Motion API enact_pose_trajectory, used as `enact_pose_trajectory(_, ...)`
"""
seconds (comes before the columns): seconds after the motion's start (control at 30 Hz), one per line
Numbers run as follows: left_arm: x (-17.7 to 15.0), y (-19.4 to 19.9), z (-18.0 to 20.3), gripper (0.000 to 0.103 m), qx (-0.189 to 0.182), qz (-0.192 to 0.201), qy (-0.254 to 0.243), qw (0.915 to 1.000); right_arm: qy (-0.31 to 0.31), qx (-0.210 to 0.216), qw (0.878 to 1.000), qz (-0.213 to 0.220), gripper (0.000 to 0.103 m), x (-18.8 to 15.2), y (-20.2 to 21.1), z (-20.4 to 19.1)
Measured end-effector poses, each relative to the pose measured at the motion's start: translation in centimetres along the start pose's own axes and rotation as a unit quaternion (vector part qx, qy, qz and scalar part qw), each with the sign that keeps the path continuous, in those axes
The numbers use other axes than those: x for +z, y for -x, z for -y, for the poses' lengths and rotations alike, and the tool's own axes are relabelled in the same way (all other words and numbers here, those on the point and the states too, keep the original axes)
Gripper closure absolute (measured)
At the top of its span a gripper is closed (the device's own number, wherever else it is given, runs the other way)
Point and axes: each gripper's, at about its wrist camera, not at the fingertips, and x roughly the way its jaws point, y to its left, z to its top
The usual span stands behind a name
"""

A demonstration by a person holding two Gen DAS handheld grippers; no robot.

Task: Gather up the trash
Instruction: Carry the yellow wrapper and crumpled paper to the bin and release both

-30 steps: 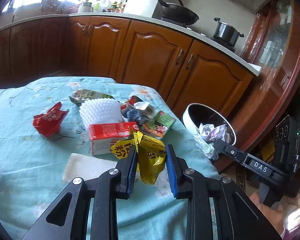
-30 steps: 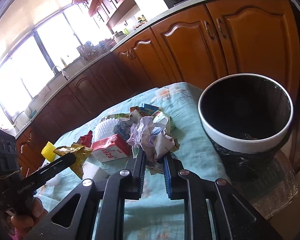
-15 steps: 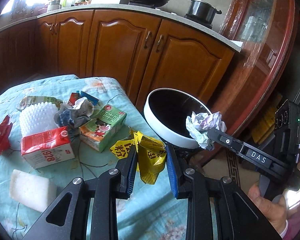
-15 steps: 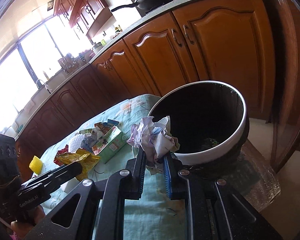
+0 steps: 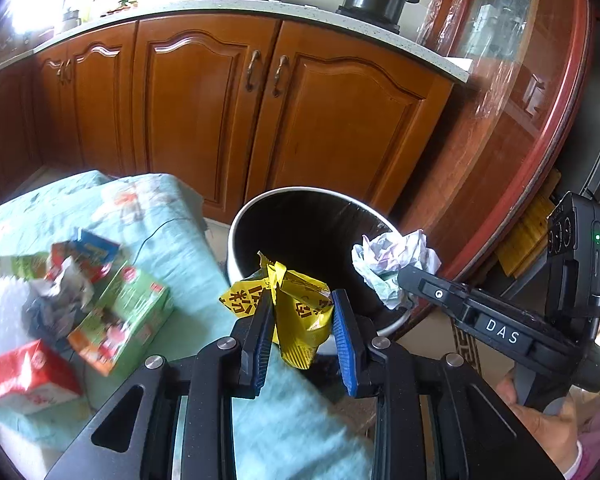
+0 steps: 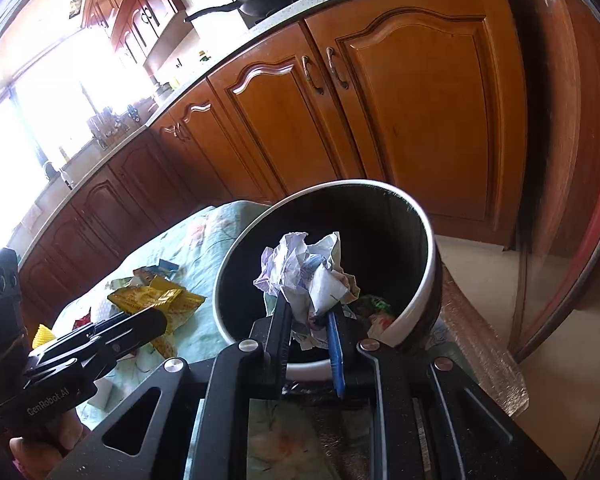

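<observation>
Gripping a crumpled yellow wrapper (image 5: 300, 316), the left tongs (image 5: 302, 320) stand narrowly parted, pads pressed on its sides, at the near rim of the white-rimmed bin (image 5: 236, 240). The right tongs (image 6: 310, 316) are nearly closed on a ball of crumpled paper (image 6: 304, 276), held over the bin's dark mouth. More cartons (image 5: 120, 320) and scraps lie on the tabletop (image 5: 172, 240) beside the bin.

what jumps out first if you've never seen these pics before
Two grippers each carry trash at the round white-rimmed bin beside the table: the left gripper pinches a crumpled yellow wrapper at the rim, the right gripper clamps a white paper wad over the dark opening. More cartons litter the teal tablecloth.
</observation>
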Motion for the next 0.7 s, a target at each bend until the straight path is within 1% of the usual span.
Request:
enact_pose_trajectory(0.17, 1.4, -2.7, 0.3, 0.076, -0.004, -0.010, -0.004, 0.9999, 0.004, -0.011, 1.000, -0.009, 0.085, 1.4, -0.9, 1.2)
enact_pose_trajectory(0.37, 2.6, -5.2, 0.6, 0.074, -0.004, -0.021, -0.007, 0.9998, 0.009, -0.020, 1.000, -0.021, 0.085, 2.1, -1.9, 2.2)
enact_pose_trajectory(0.43, 2.8, -5.7, 0.9, 0.071, -0.005, -0.024, -0.007, 0.9997, 0.009, -0.023, 0.999, -0.024, 0.083, 2.3, -2.4, 2.7)
enact_pose_trajectory(0.47, 2.9, -6.2, 0.9, 0.065, -0.005, -0.027, -0.007, 0.9996, 0.009, -0.025, 0.999, -0.024, 0.082, 2.4, -2.5, 2.8)
enact_pose_trajectory(0.5, 2.9, -6.4, 1.0, 0.057, -0.005, -0.030, -0.007, 0.9995, 0.008, -0.028, 0.999, -0.025, 0.082, 2.5, -2.6, 3.0)
enact_pose_trajectory(0.53, 3.1, -6.7, 1.1, 0.056, 0.000, -0.031, -0.007, 0.9995, 0.006, -0.028, 0.999, -0.027, 0.079, 2.6, -2.7, 3.0)
enact_pose_trajectory(0.6, 3.2, -7.0, 1.1, 0.053, -0.001, -0.035, -0.003, 0.9994, 0.002, -0.028, 0.999, -0.028, 0.074, 2.8, -2.9, 3.4)
enact_pose_trajectory(0.63, 3.2, -7.1, 1.1, 0.051, -0.003, -0.037, -0.001, 0.9993, -0.001, -0.027, 0.999, -0.029, 0.068, 2.9, -3.0, 3.5)
enact_pose_trajectory(0.7, 3.1, -6.8, 0.8, 0.042, 0.000, -0.034, 0.004, 0.9994, -0.005, -0.023, 0.999, -0.026, 0.059, 3.0, -2.9, 3.7)
